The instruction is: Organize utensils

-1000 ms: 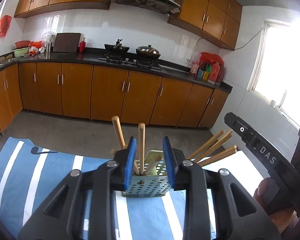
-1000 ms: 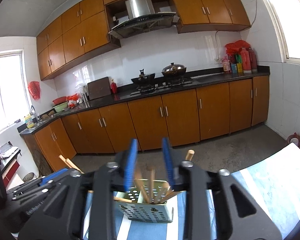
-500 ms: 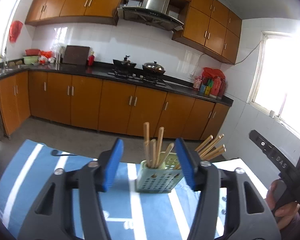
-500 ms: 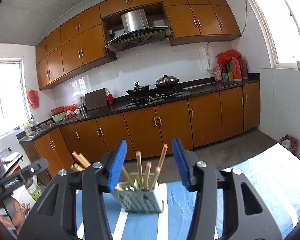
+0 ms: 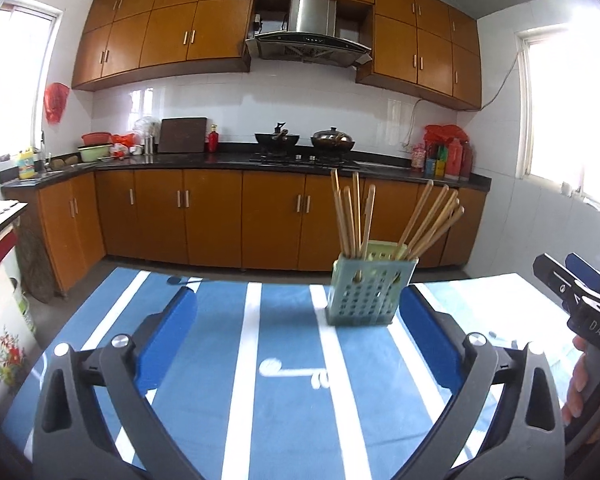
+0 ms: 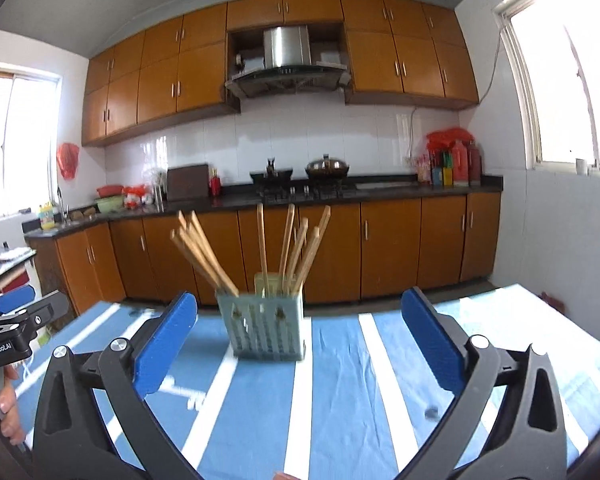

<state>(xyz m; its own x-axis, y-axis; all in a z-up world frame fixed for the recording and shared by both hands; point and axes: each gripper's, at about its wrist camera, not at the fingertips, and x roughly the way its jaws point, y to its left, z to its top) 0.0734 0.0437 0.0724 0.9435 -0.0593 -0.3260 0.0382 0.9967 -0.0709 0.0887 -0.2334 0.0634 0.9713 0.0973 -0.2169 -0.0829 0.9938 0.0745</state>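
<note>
Pale green perforated utensil holder (image 5: 370,294) stands upright on the blue-and-white striped tablecloth (image 5: 284,380), wooden chopsticks (image 5: 354,216) fanned in two bunches inside it. I see my left gripper (image 5: 298,334) spread wide with nothing between the blue pads, holder just ahead by the right pad. Right gripper (image 6: 300,338) is equally wide and empty, holder ahead and untouched.

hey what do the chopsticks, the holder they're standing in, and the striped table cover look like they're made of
Chopsticks: probably bamboo or wood, with a matte tan, unpainted look.
Holder: likely molded plastic, pale green, dull, with a regular grid of holes.
Table cover: seemingly thin fabric or disposable sheet, blue and white stripes, visibly creased.
</note>
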